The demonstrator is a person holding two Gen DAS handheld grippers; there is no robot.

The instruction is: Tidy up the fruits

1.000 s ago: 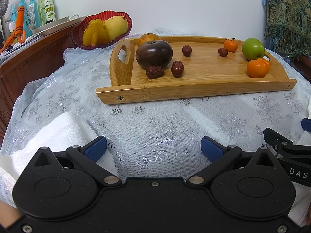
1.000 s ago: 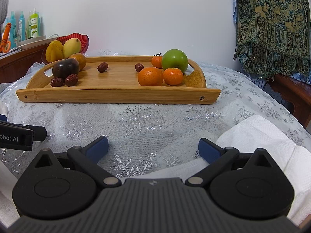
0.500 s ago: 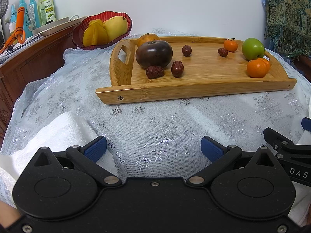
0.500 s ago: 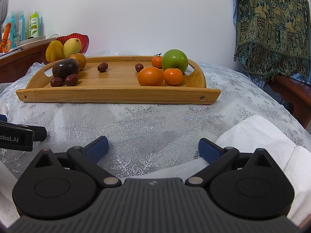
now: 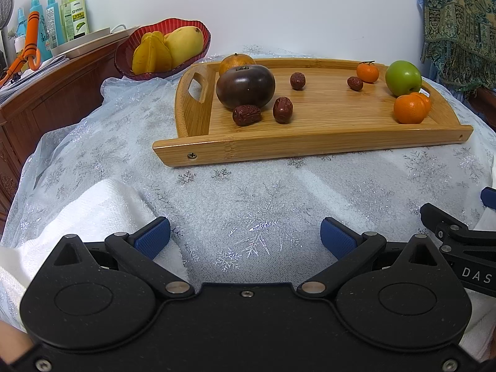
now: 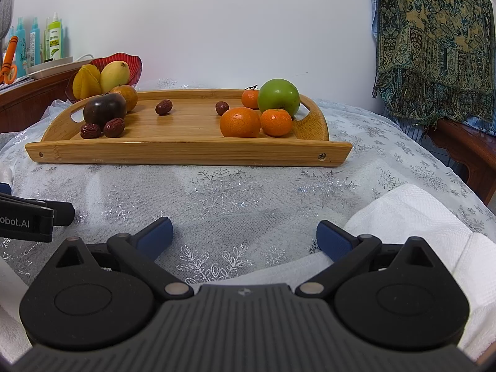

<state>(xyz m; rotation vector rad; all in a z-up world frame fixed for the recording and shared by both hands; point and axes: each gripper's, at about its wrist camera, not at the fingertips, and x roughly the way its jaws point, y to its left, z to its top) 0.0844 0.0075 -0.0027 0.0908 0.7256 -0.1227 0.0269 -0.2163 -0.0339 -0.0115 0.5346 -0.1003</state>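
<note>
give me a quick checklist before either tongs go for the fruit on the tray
1. Left tongs open, nothing held: ok.
2. Right tongs open, nothing held: ok.
3. Cloth between the tongs and the wooden tray free of obstacles: ok.
4. Fruit sorted by kind: not ok; four red dates lie scattered, two by the dark round fruit, and the small mandarin sits behind the green apple.
5. Room left in the red bowl: cannot tell.

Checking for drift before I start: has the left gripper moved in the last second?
No. The left gripper sits just as far short of the wooden tray as before.
</note>
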